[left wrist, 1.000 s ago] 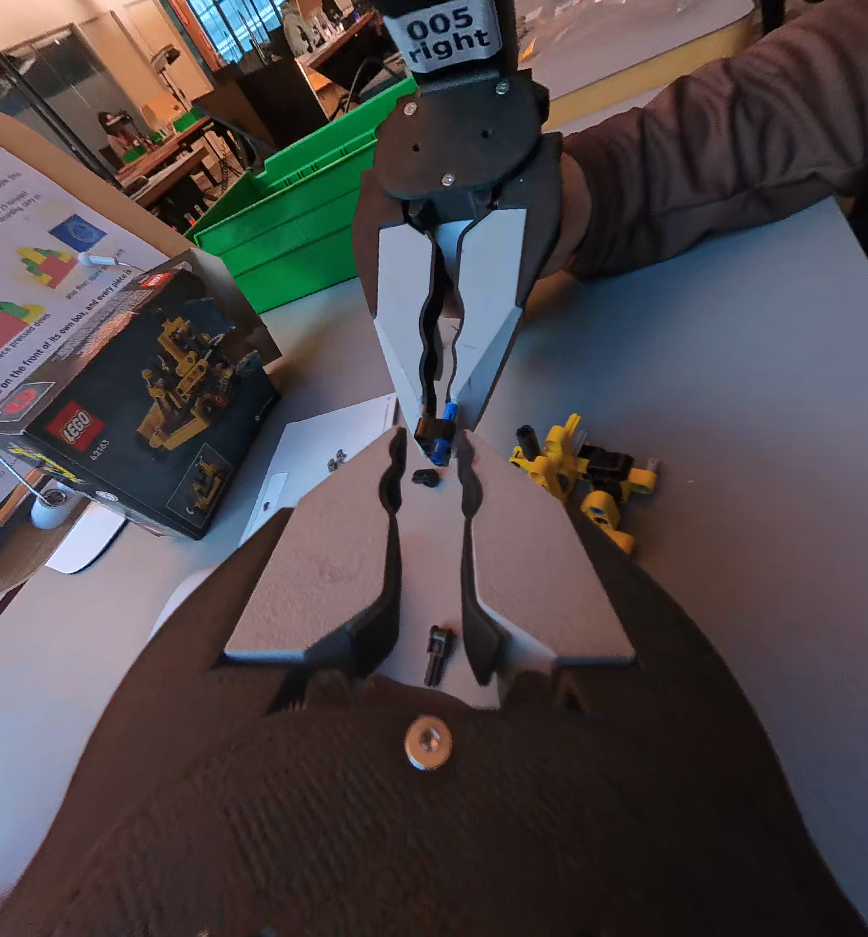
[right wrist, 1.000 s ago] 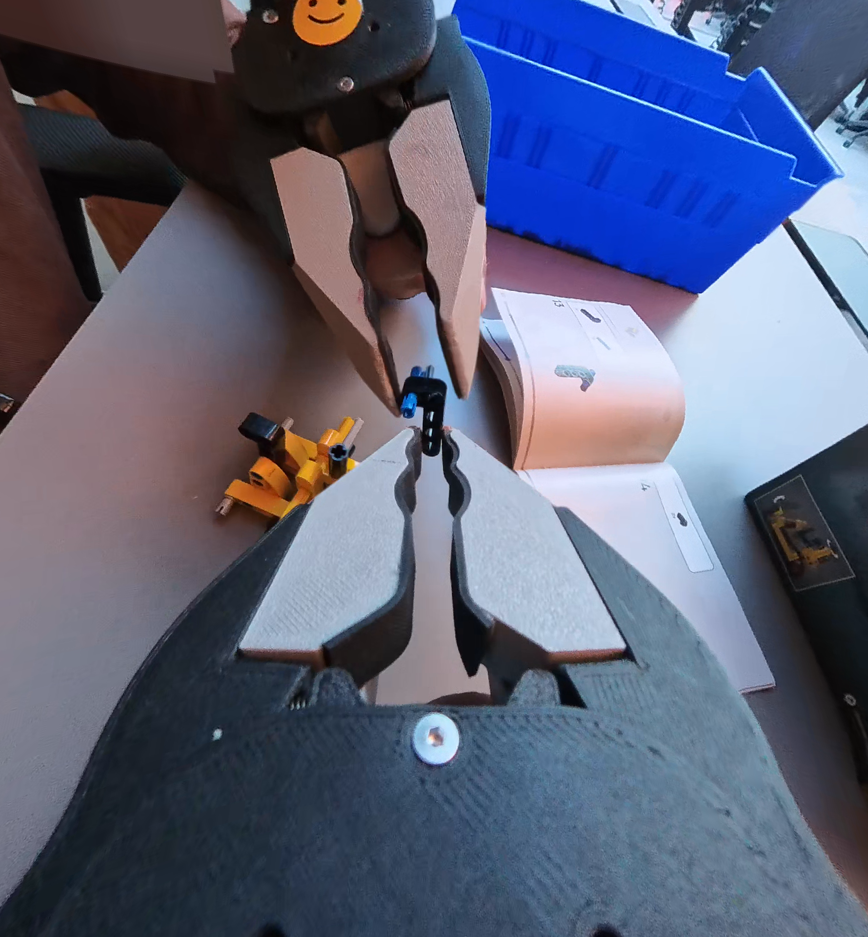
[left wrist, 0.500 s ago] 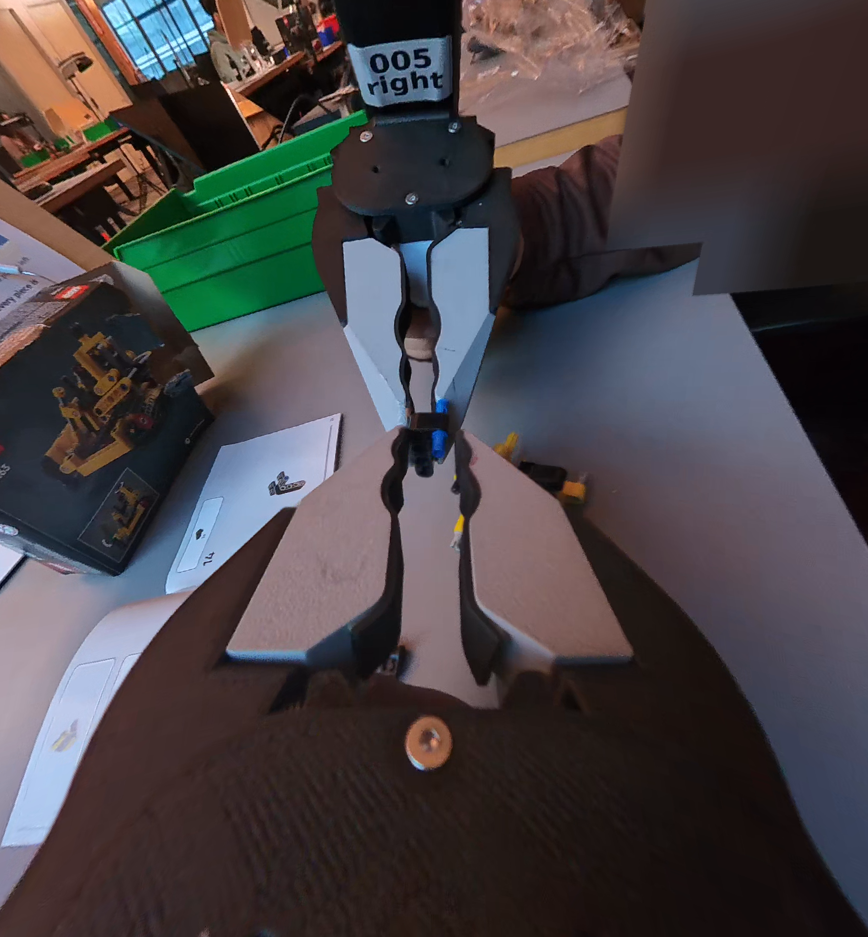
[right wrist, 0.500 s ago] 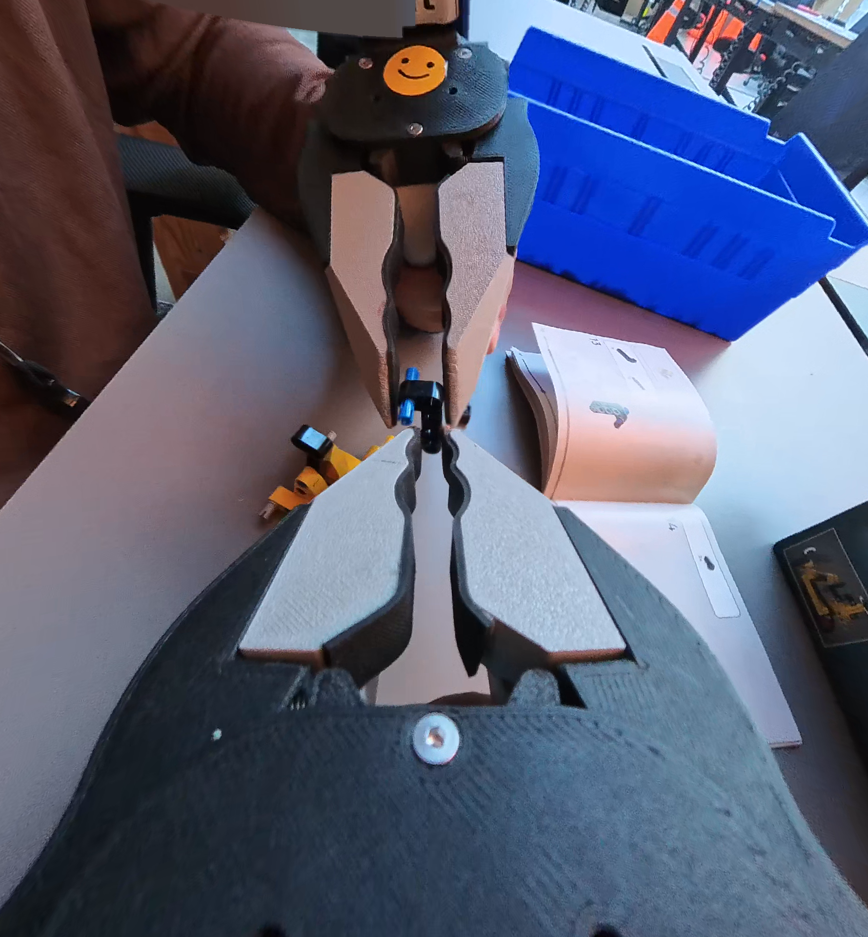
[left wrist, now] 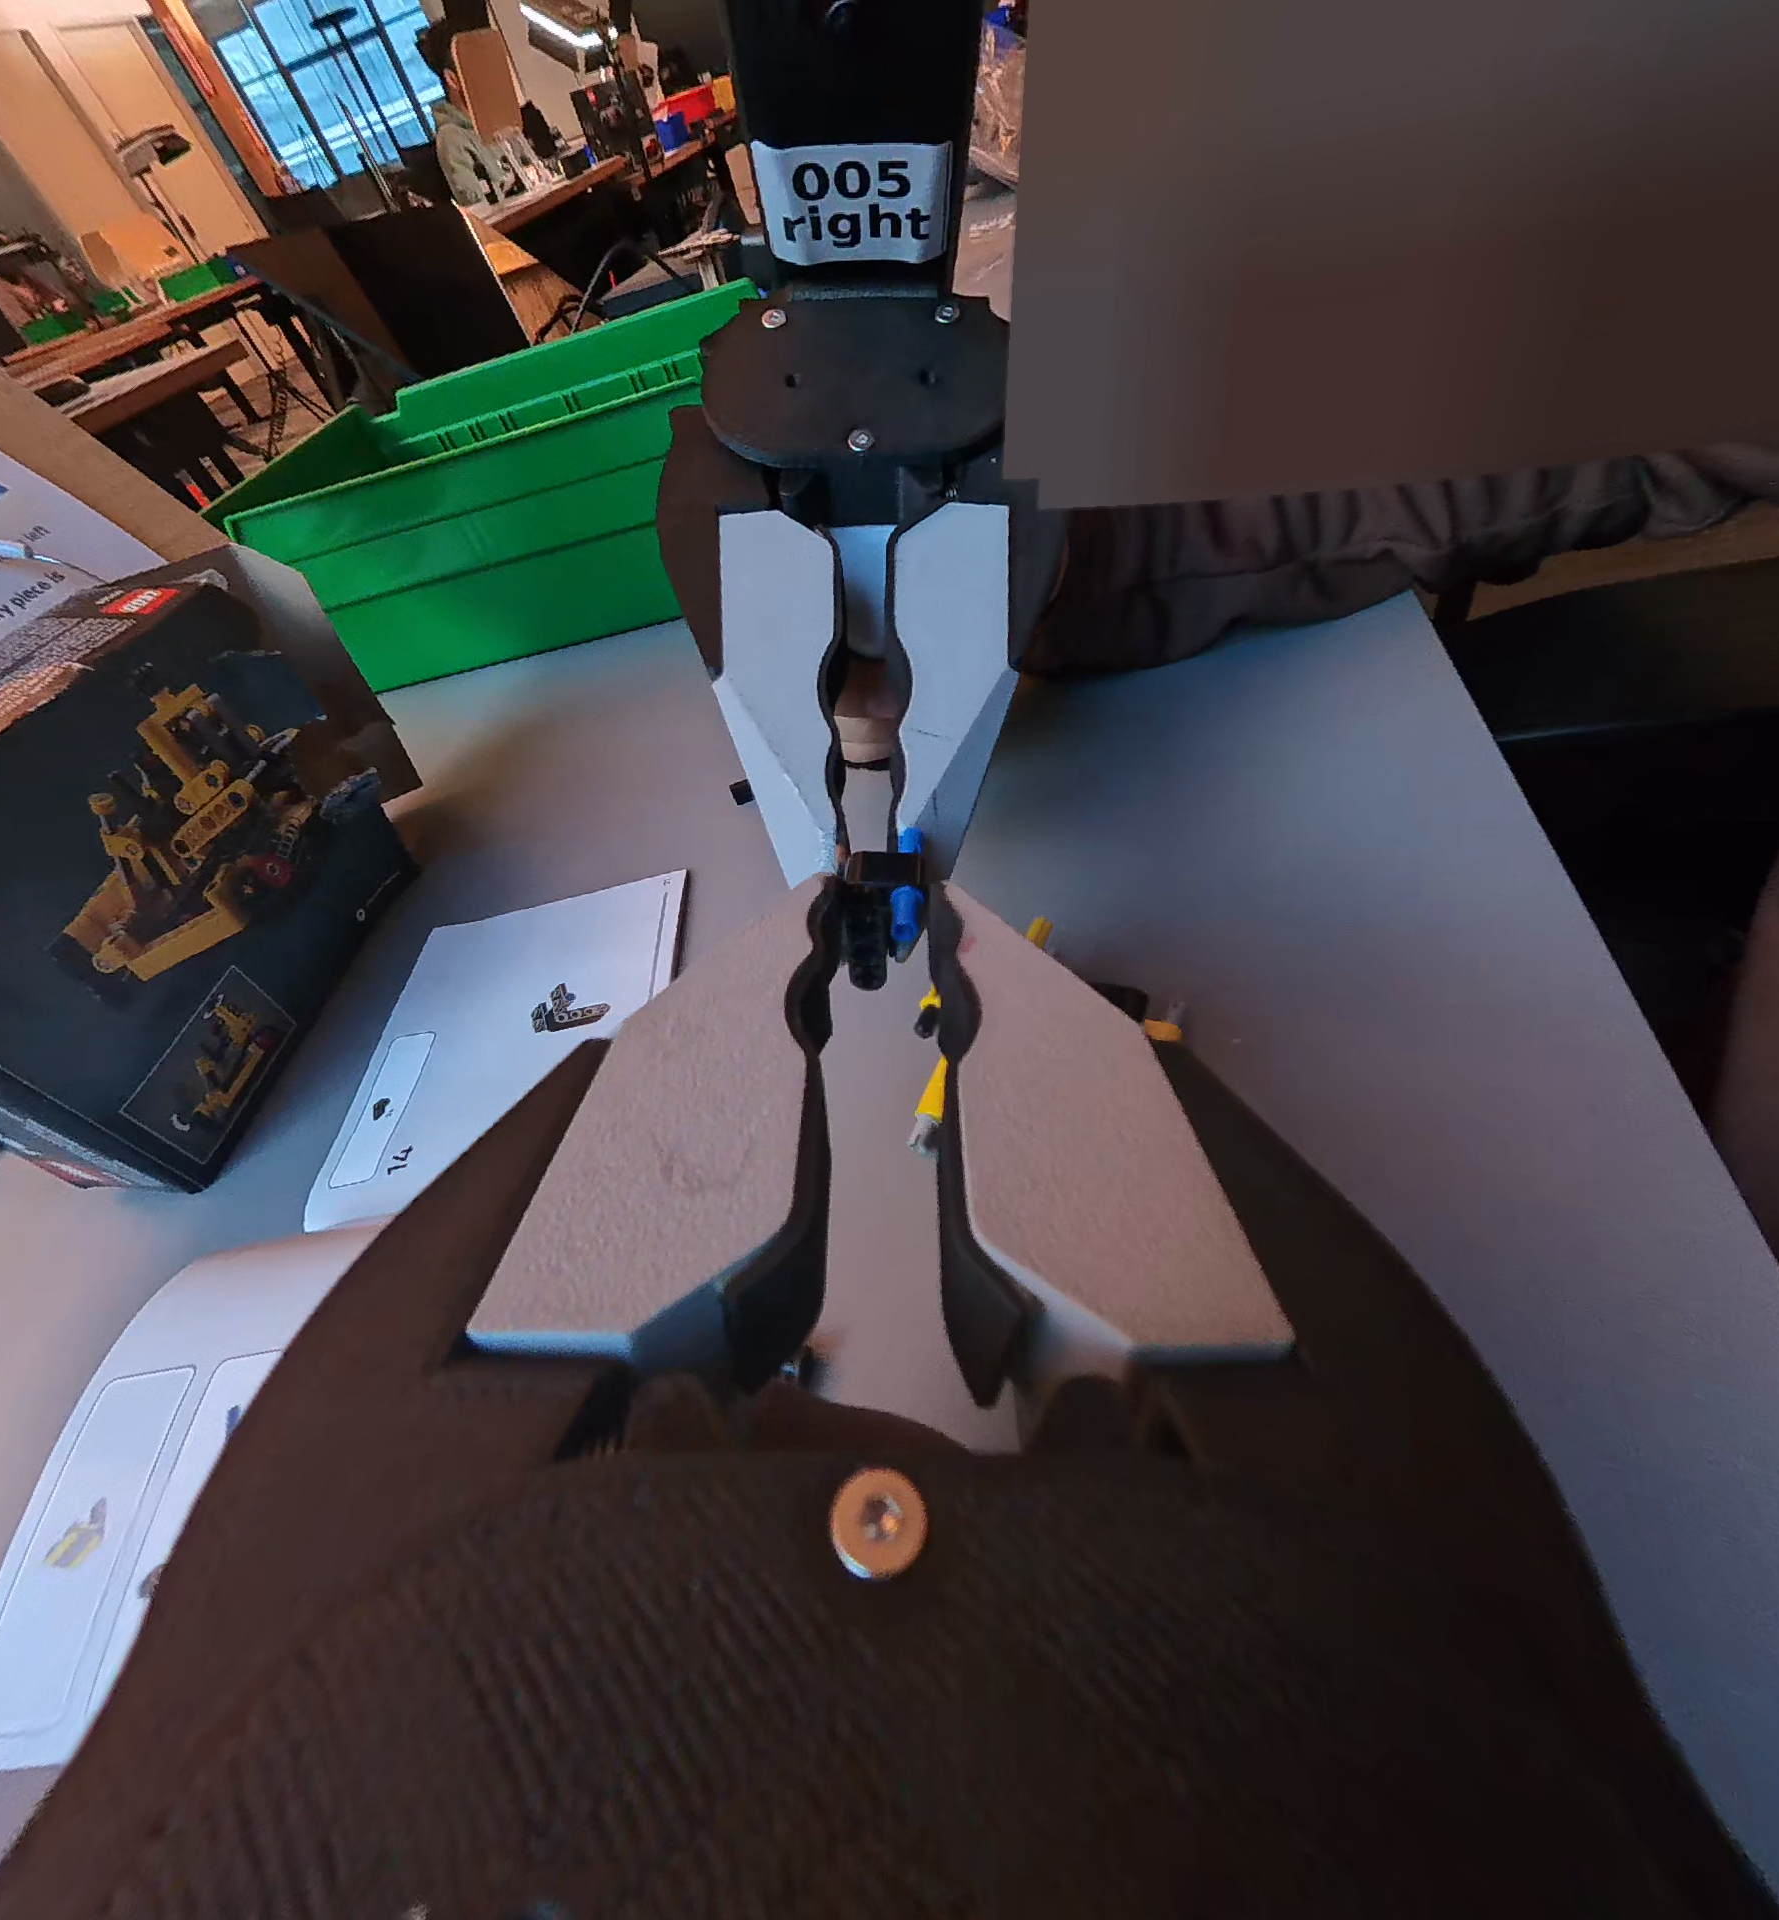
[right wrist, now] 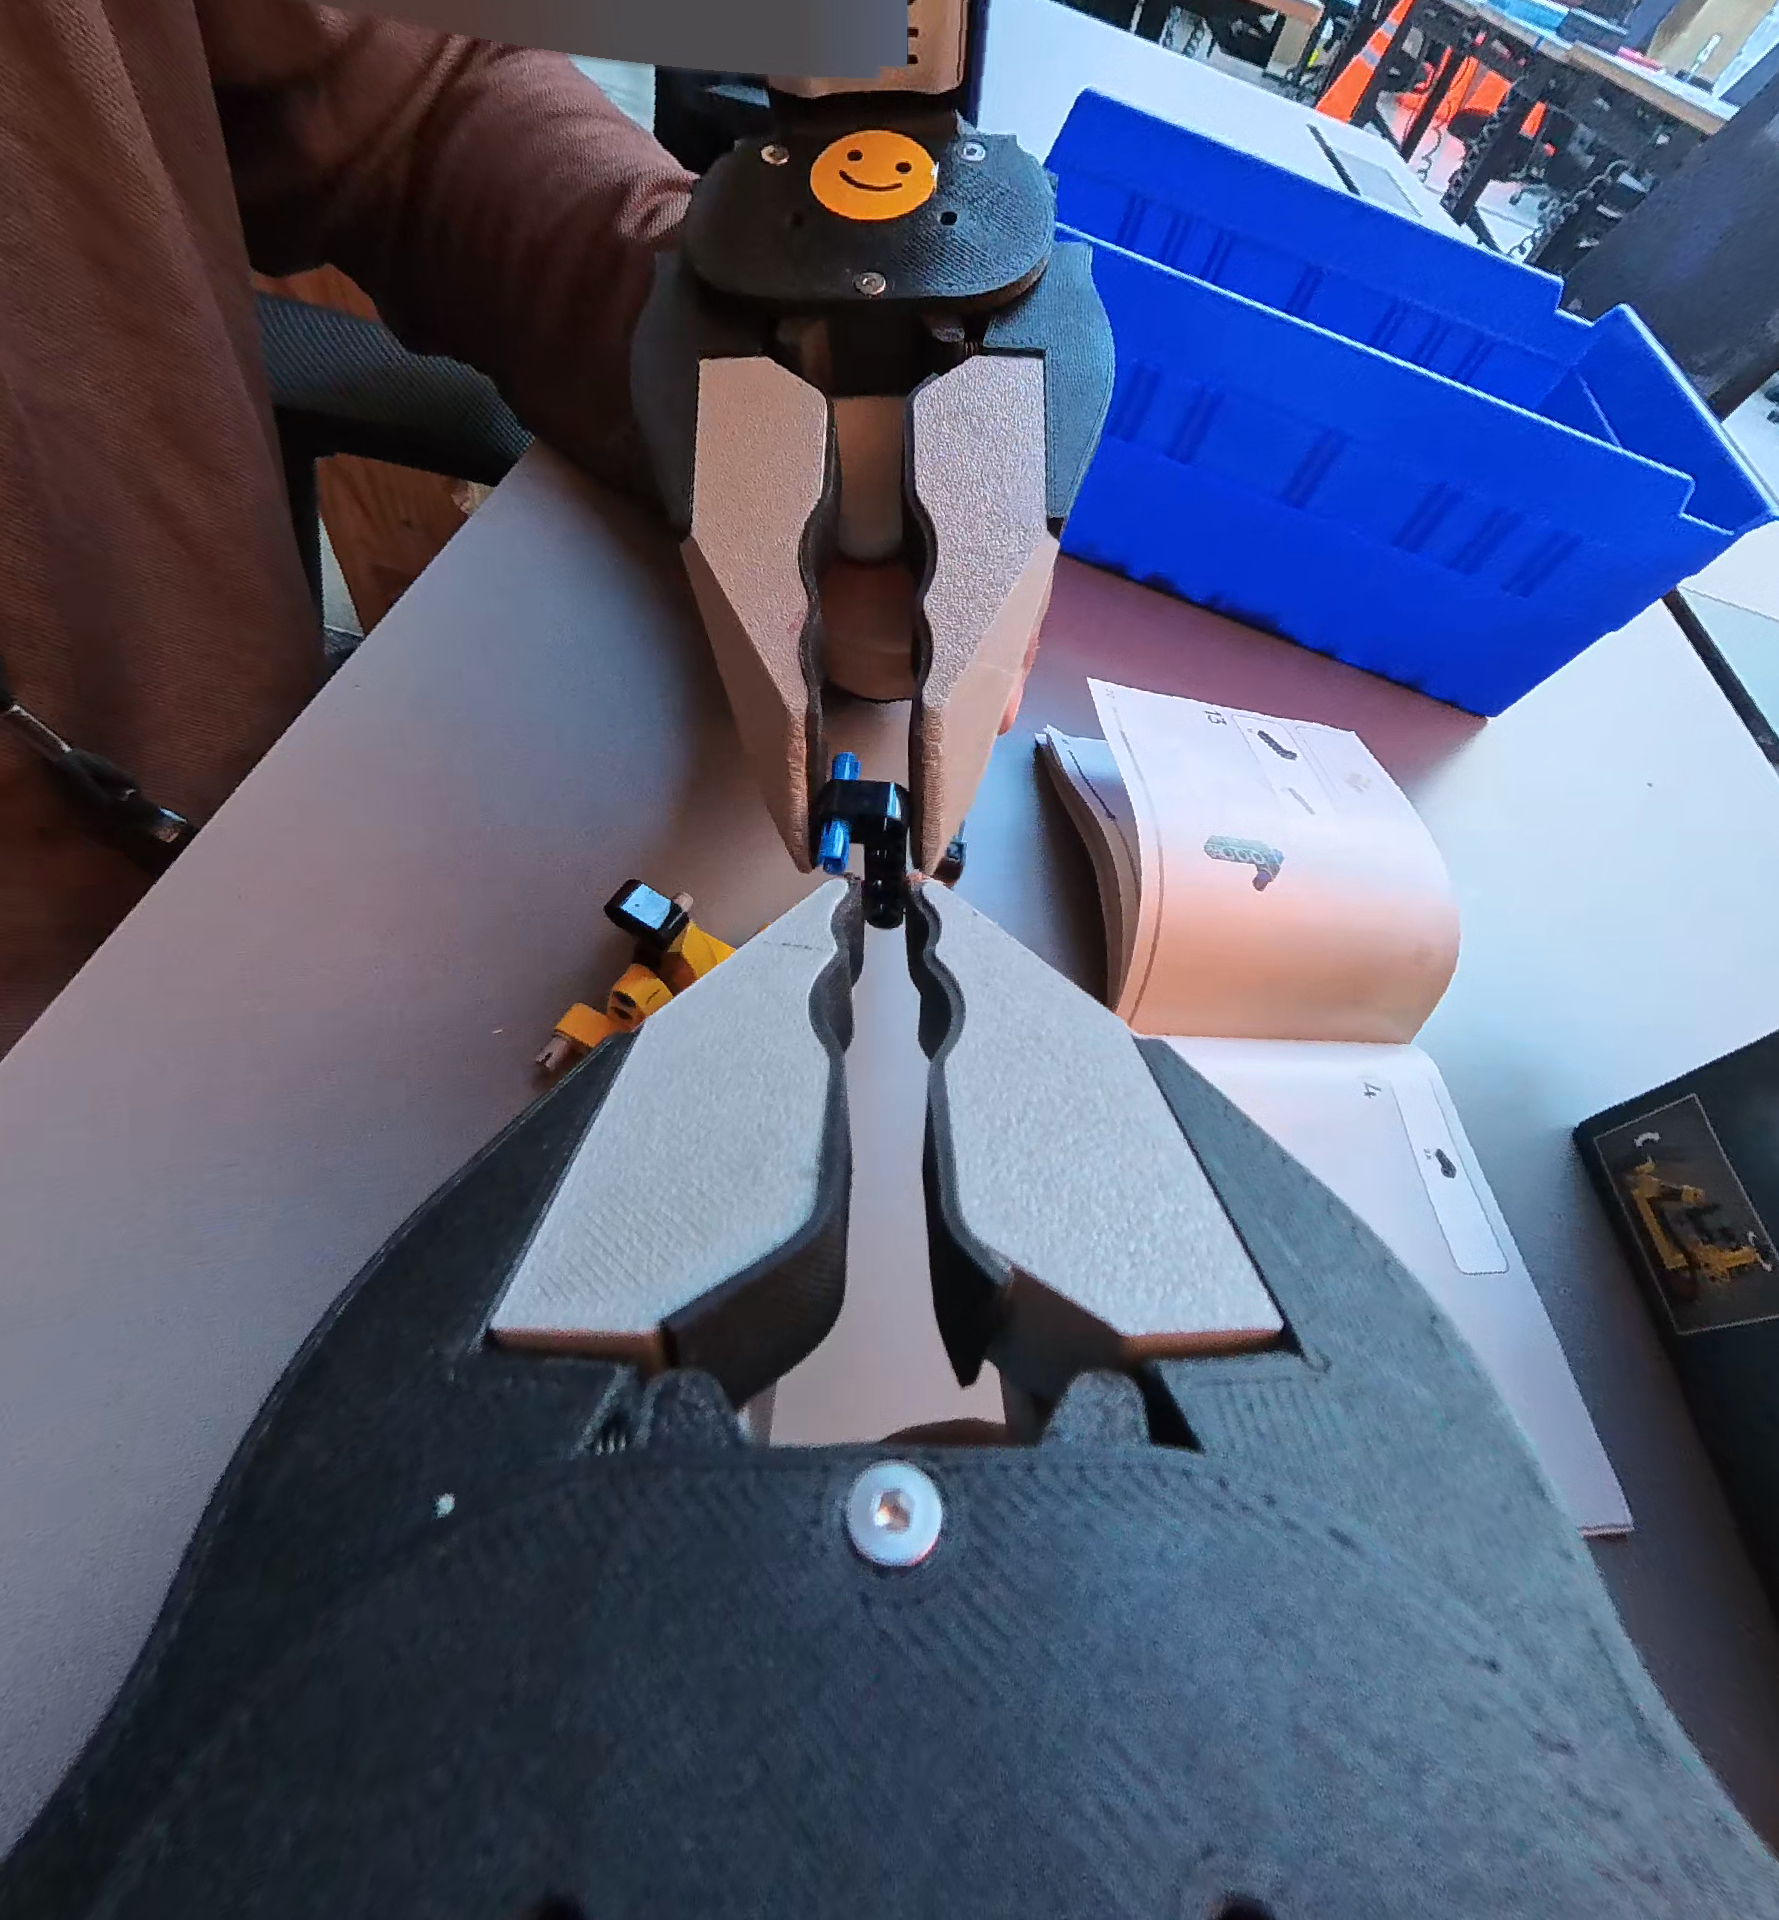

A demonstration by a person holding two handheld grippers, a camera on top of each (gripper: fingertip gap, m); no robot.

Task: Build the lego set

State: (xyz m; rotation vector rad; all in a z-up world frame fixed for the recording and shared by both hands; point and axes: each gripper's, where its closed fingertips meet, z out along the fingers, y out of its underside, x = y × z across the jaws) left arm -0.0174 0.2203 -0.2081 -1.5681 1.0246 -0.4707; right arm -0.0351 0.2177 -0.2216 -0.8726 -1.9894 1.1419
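My right gripper point(right wrist: 880, 896) is shut on the lower stem of a small black lego connector point(right wrist: 864, 802) with a blue pin point(right wrist: 835, 821) through it, held above the grey table point(right wrist: 293, 935). My left gripper point(left wrist: 880, 920) faces it tip to tip, narrowly open. The connector point(left wrist: 864, 914) sits between the left fingertips, and I cannot tell whether they touch it. A yellow and black lego sub-assembly point(right wrist: 656, 977) lies on the table below, partly hidden by the fingers; in the left wrist view only bits of it point(left wrist: 932, 1091) show.
An open instruction booklet point(right wrist: 1280, 862) lies beside the grippers, also in the left wrist view point(left wrist: 511, 1029). The black lego box point(left wrist: 137, 862) and a green bin point(left wrist: 511, 540) stand beyond it. A blue bin point(right wrist: 1384, 416) stands behind. A person's sleeve point(right wrist: 137, 416) is close by.
The two grippers have come together and risen. The connector, earlier just beyond the left fingertips, now sits between them. The yellow sub-assembly has slipped behind the fingers.
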